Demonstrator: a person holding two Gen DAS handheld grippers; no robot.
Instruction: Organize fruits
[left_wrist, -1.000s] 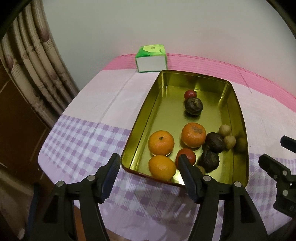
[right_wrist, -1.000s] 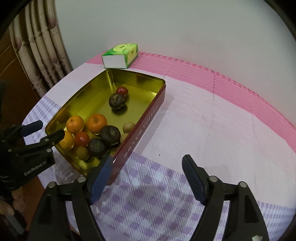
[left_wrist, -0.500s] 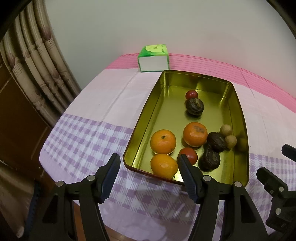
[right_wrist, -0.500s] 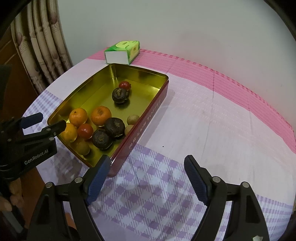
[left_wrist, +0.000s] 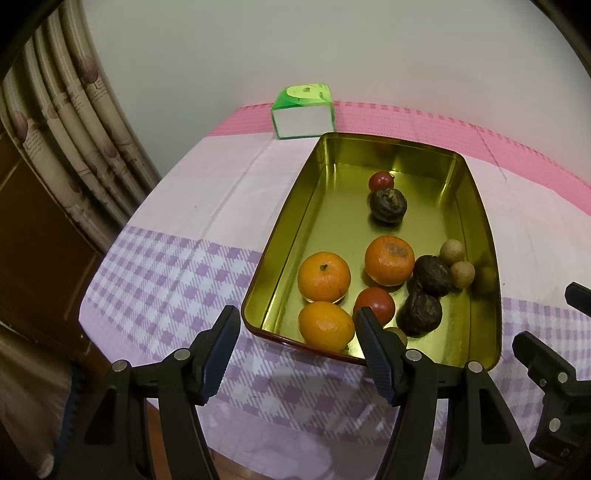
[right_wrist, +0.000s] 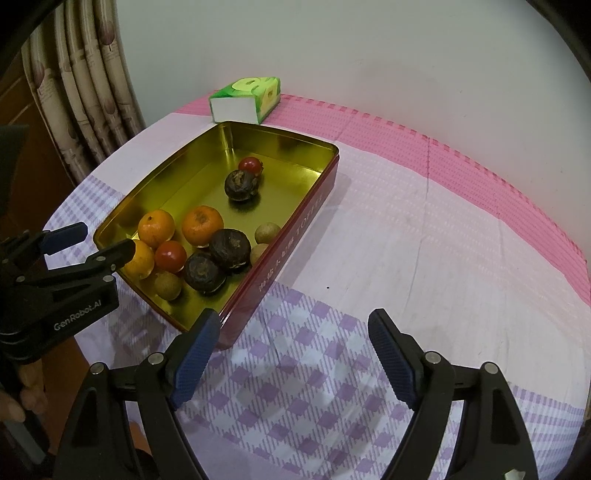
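Note:
A gold-lined tin (left_wrist: 291, 206) (right_wrist: 295, 236) with red outer walls sits on the table. It holds three oranges (left_wrist: 324, 276) (right_wrist: 202, 225), two red tomatoes (left_wrist: 373, 303) (right_wrist: 170, 256), three dark wrinkled fruits (left_wrist: 388, 205) (right_wrist: 229, 247) and several small tan fruits (left_wrist: 461, 274). My left gripper (left_wrist: 295, 350) is open and empty, hovering just before the tin's near end; it also shows in the right wrist view (right_wrist: 92, 240). My right gripper (right_wrist: 291, 354) is open and empty over the checked cloth, right of the tin.
A green and white tissue pack (left_wrist: 303, 110) (right_wrist: 245, 99) stands behind the tin near the wall. Curtains (left_wrist: 66, 140) hang at the left. The table edge runs close below both grippers. Pink and lilac cloth (right_wrist: 424, 229) stretches right of the tin.
Both grippers have drawn back slightly from the tin, which sits a little farther off in both views. The fruits have not moved. Both grippers stay open.

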